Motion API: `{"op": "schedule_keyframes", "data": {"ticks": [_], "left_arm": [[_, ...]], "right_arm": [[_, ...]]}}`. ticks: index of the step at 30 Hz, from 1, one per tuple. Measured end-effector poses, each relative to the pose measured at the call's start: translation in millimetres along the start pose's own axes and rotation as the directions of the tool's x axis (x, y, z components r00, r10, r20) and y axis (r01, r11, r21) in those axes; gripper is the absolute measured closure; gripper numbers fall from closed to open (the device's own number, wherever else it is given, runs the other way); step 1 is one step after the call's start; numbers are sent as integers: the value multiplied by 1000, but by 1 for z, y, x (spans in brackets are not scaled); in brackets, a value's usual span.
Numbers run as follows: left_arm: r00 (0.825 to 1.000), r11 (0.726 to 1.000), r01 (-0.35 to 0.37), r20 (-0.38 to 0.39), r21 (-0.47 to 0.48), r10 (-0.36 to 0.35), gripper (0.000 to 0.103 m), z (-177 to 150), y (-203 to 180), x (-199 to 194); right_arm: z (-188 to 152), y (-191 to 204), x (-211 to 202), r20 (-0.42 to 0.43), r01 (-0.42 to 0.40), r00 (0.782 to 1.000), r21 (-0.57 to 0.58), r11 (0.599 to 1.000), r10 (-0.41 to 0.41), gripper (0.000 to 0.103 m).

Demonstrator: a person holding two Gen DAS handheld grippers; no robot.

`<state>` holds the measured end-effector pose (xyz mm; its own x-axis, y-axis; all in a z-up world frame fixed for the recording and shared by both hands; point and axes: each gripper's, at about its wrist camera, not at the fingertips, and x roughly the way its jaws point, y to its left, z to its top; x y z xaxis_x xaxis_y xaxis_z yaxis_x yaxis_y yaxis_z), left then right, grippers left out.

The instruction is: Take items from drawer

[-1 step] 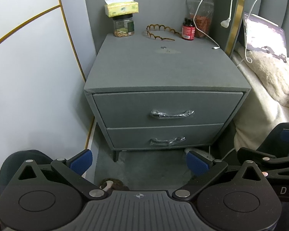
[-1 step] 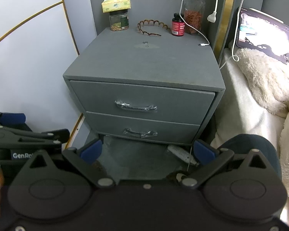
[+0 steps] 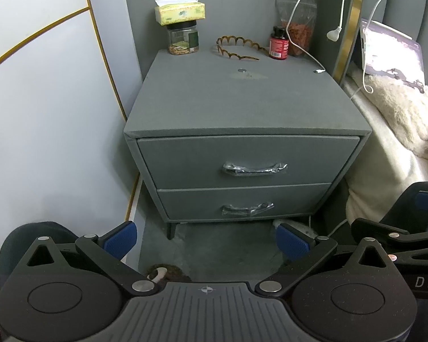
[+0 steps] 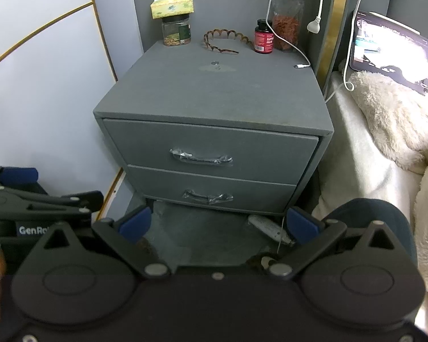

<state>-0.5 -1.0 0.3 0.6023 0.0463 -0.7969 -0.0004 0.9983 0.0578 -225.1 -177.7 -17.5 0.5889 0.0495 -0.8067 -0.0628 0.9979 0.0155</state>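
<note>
A grey nightstand (image 3: 242,105) (image 4: 214,97) stands ahead with two shut drawers. The top drawer (image 3: 248,159) (image 4: 211,148) has a plastic-wrapped handle (image 3: 254,168) (image 4: 201,158). The bottom drawer (image 3: 242,202) (image 4: 211,188) has a like handle (image 3: 246,209) (image 4: 208,196). My left gripper (image 3: 205,239) is open and empty, low in front of the nightstand. My right gripper (image 4: 218,225) is open and empty, also low and short of the drawers. The drawers' contents are hidden.
On the nightstand top stand a jar with a tissue box on it (image 3: 182,38), a scalloped headband (image 3: 236,48), a red bottle (image 3: 279,42), a snack bag (image 3: 298,28) and a white cable (image 3: 318,71). A bed with a fluffy blanket (image 4: 391,114) is right. A white wall panel (image 3: 42,114) is left.
</note>
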Motion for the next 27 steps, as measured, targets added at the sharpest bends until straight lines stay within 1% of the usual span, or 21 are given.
{"op": "schedule_keyframes", "data": {"ticks": [10, 14, 27], "left_arm": [[1000, 1000, -4, 8, 0, 4, 0, -1, -5, -3], [1000, 1000, -5, 11, 0, 5, 0, -2, -7, -4], [1000, 1000, -5, 7, -2, 5, 0, -2, -10, -6]], "right_arm": [[0, 1, -3, 18, 5, 1000, -10, 1000, -5, 0], [0, -1, 1, 7, 3, 1000, -13, 1000, -3, 0], [2, 0, -2, 9, 4, 1000, -20, 1000, -4, 0]]}}
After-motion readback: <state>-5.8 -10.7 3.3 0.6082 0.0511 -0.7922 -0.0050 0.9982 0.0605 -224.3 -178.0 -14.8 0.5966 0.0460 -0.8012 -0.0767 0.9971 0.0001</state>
